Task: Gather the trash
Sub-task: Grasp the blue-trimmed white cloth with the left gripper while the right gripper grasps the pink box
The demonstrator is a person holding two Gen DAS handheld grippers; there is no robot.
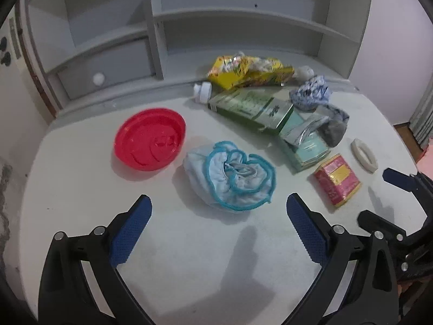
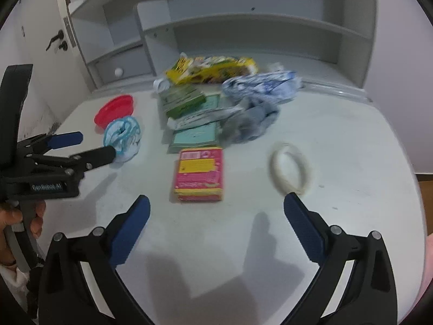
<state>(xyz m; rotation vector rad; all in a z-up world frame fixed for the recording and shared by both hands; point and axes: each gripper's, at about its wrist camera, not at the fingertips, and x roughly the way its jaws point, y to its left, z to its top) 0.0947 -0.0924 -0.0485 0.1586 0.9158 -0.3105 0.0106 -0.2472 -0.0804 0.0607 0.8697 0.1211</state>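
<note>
Trash lies on a white table [image 1: 189, 243]. A crumpled light-blue shoe cover [image 1: 230, 173] lies just ahead of my open left gripper [image 1: 219, 205]; it also shows in the right wrist view [image 2: 123, 135]. A red and yellow small box [image 2: 199, 174] lies just ahead of my open right gripper [image 2: 216, 205]; it also shows in the left wrist view [image 1: 337, 180]. A red lid [image 1: 150, 138] sits to the left. Farther back lie a yellow wrapper [image 1: 249, 71], a green carton [image 1: 251, 108], teal boxes [image 2: 196, 136], crumpled blue-white wrap [image 2: 259, 85] and a grey sock [image 1: 334, 130].
A white ring [image 2: 291, 166] lies right of the red box. A grey shelf unit [image 1: 216, 27] with a drawer stands at the table's back. The left gripper [image 2: 81, 146] shows at the right wrist view's left, held by a hand. A white bottle cap [image 1: 202, 92] lies by the carton.
</note>
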